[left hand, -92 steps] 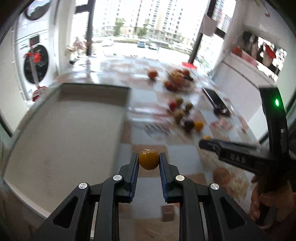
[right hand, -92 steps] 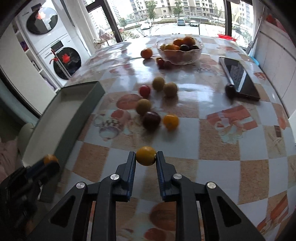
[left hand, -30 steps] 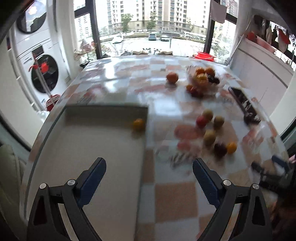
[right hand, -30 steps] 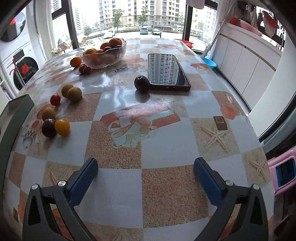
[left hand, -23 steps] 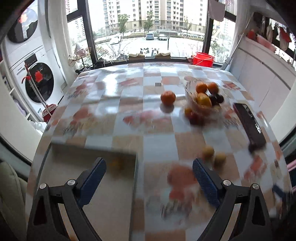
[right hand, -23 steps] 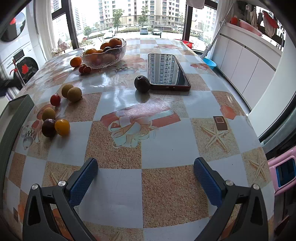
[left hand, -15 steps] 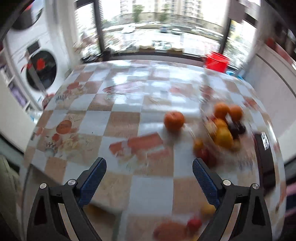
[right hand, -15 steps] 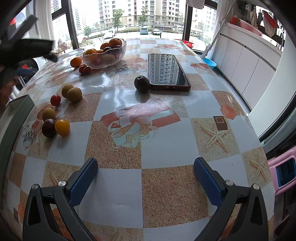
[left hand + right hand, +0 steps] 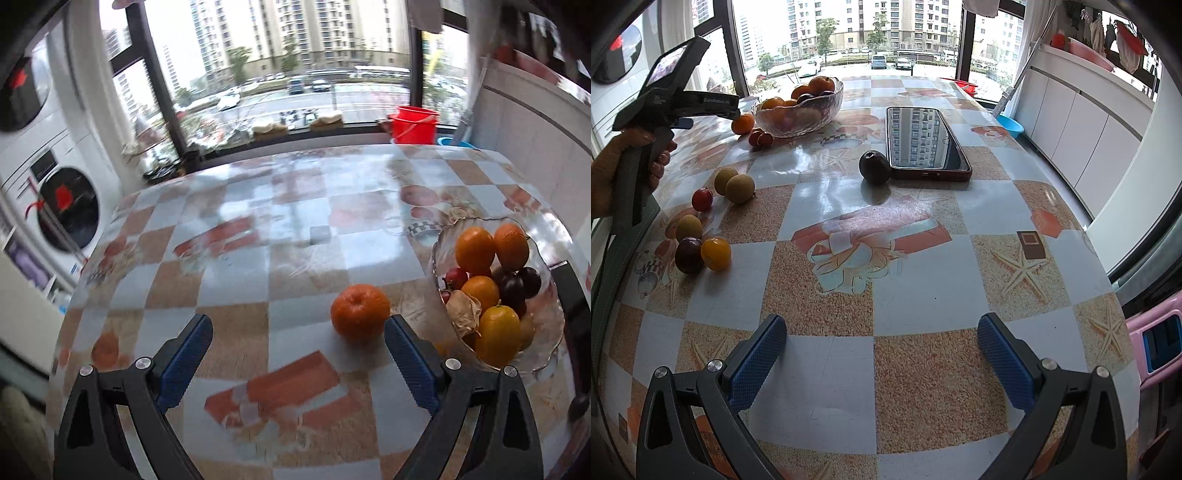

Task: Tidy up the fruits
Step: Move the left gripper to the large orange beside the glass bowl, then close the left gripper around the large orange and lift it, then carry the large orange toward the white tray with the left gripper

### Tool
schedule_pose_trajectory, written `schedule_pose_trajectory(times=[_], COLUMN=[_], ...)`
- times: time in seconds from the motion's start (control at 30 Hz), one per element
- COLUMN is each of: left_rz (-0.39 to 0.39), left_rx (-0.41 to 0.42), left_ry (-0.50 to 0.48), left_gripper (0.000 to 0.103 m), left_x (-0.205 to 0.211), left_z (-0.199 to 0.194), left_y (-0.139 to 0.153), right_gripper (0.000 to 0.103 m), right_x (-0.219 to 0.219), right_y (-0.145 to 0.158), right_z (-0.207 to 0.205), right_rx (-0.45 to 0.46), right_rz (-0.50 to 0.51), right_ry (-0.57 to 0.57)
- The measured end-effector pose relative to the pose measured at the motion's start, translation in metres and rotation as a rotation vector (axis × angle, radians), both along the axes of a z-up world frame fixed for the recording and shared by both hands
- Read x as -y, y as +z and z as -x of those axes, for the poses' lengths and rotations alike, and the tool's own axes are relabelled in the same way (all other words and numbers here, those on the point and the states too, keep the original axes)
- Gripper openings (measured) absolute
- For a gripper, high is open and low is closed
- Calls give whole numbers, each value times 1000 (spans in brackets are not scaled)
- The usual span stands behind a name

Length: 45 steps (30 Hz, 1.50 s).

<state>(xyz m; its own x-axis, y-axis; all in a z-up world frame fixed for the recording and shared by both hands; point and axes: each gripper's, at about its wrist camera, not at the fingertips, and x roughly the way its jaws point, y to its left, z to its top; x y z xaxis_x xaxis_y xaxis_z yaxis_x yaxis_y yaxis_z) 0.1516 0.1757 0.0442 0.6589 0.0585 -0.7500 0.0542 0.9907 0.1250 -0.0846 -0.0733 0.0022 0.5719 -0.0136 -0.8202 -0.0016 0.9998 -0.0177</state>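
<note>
My left gripper (image 9: 297,341) is open and empty, hovering over the far part of the table. An orange (image 9: 360,311) lies just ahead, close to the right finger. A glass bowl (image 9: 539,363) of oranges and dark plums stands to its right. My right gripper (image 9: 882,345) is open and empty above the near table. In the right wrist view the left gripper (image 9: 733,115) reaches the orange (image 9: 743,123) beside the bowl (image 9: 834,99). Several loose fruits (image 9: 716,253) lie at the left. A dark plum (image 9: 874,167) sits by a phone (image 9: 925,138).
Two small red fruits (image 9: 761,138) lie in front of the bowl. The grey tray's edge (image 9: 600,280) shows at the far left of the right wrist view. A red bucket (image 9: 413,124) stands beyond the table. Washing machines (image 9: 68,206) stand left; white cabinets (image 9: 1082,122) stand right.
My left gripper released its yellow fruit in the tray, opened, and swept forward to the orange by the bowl. My right gripper also let go, opened and stayed still.
</note>
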Motion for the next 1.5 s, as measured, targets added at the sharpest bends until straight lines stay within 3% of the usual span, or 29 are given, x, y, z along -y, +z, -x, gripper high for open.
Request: schedule_pose_trajectory(times=[0.23,0.33,0.4,0.53,0.8,0.97,1.2,1.3,1.43,1.5], left_rz=[-34,-73,-51,14,5,44,31,80,87,89], left_rx=[-49,-73,-94,-147,-146,-124,-84,-93,-103,-116], left_ry=[-144,-160,-166,-198,-166,-134,-156,-114,-26,6], left_gripper=[95,95,93,44,41,41,41,41,41,41], left_x=[17,24,21,17,23,13,23,22,21,20], left_z=[-14,-19,-24,-26,-12,29,136,182,221,231], left_y=[-8,-15,-16,-20,-17,4,24,17,-4,-14], right_gripper=[103,103,103,103,103,103,103,103,103,103], right_x=[0,0,0,0,0,0,-1,3,17,19], right_y=[0,0,0,0,0,0,-1,2,11,14], right_z=[0,0,0,1,0,1,-1,-11,-32,-45], right_rx=[0,0,0,0,0,0,-9,-58,-71,-61], right_rz=[0,-1,-1,-1,-1,-1,0,-45,-212,-189], right_ry=[0,0,0,-1,-1,-1,3,17,-5,-26])
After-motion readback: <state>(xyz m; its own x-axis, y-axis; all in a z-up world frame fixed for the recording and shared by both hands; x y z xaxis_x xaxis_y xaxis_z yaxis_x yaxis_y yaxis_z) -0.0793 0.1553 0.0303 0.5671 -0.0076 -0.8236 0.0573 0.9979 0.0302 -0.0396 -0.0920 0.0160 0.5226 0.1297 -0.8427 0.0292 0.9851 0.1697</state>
